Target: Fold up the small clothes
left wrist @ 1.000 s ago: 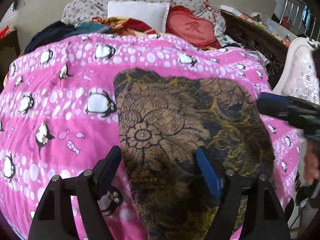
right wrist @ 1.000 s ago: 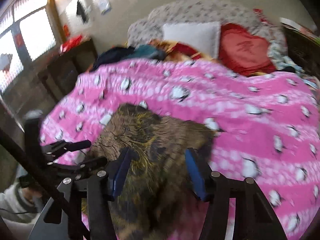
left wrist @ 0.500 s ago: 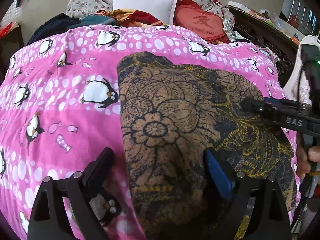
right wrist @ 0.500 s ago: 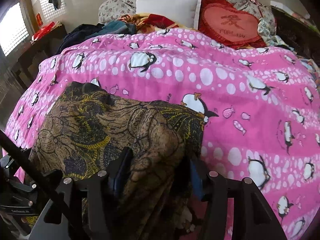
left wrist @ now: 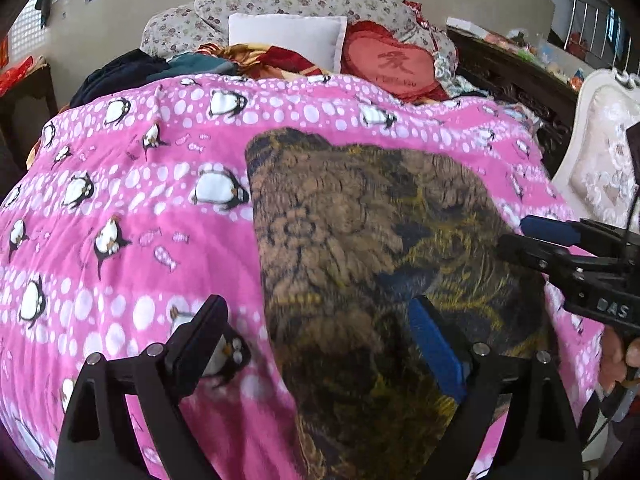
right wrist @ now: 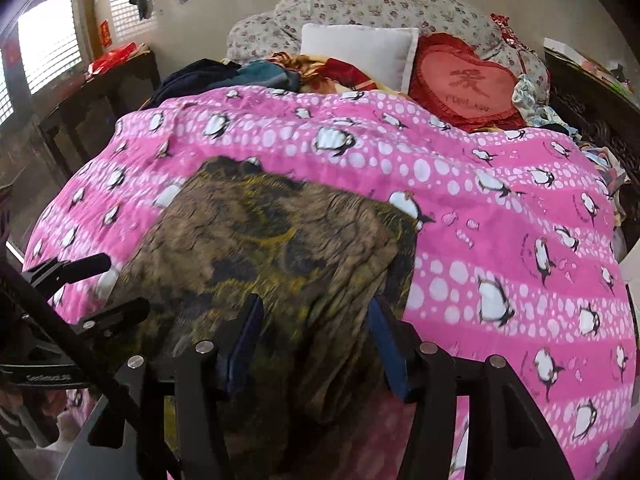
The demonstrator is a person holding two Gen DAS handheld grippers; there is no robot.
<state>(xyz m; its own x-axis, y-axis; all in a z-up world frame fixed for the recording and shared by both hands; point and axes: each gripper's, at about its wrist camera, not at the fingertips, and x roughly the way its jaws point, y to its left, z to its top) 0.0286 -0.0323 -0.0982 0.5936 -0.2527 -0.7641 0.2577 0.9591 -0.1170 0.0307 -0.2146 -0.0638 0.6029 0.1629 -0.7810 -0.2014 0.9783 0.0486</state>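
A home bedroom: a bed under a pink penguin quilt (right wrist: pixel 480 208), with pillows (right wrist: pixel 360 54) at its head.

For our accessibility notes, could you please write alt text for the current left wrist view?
A brown patterned garment lies spread on a pink penguin-print quilt, its left edge between the open fingers of the left gripper. The right gripper reaches in from the right edge over the cloth. A white pillow and a red heart cushion sit behind.
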